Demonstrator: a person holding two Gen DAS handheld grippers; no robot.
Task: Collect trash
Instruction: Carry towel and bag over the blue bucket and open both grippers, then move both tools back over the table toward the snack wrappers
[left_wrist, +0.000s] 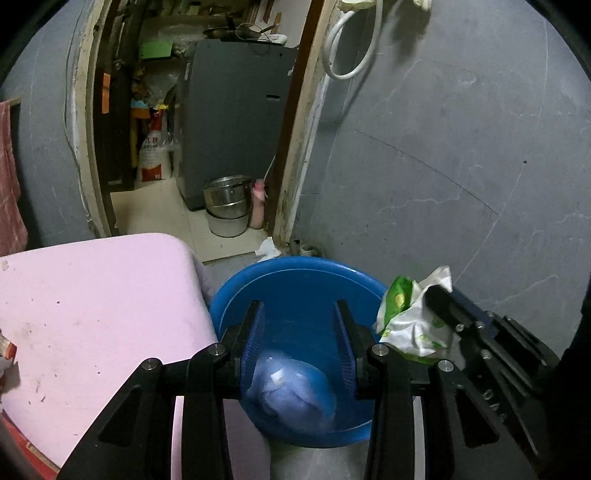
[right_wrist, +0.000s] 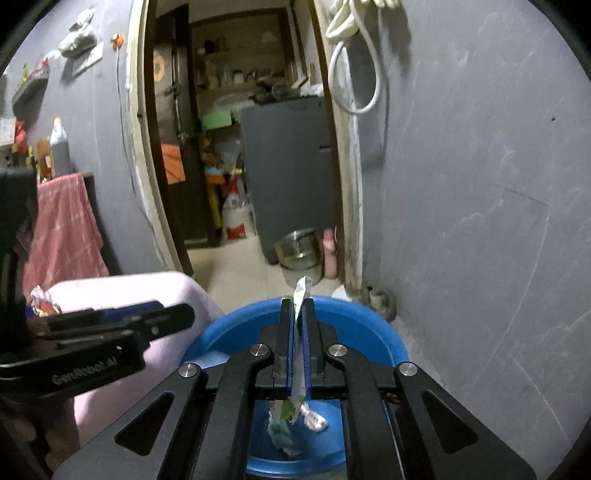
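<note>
Over a blue basin (left_wrist: 295, 280) on the floor beside a pink tabletop (left_wrist: 92, 314), we hold our two grippers side by side. The left gripper (left_wrist: 300, 314) hangs with its jaws spread wide and nothing between them; its camera looks straight down on a blurred pale-blue bag (left_wrist: 291, 391) in the basin. Only this view shows the full spread of the green-and-white wrapper (left_wrist: 413, 317), crumpled and pinched at the tip of the right gripper just past the basin's rim. The right wrist view shows what the left cannot: the right gripper (right_wrist: 296, 306) has its jaws clenched flat on that wrapper, whose ends stick out above and dangle below over the basin, and more crumpled litter (right_wrist: 42, 299) lies on the tabletop's far corner.
</note>
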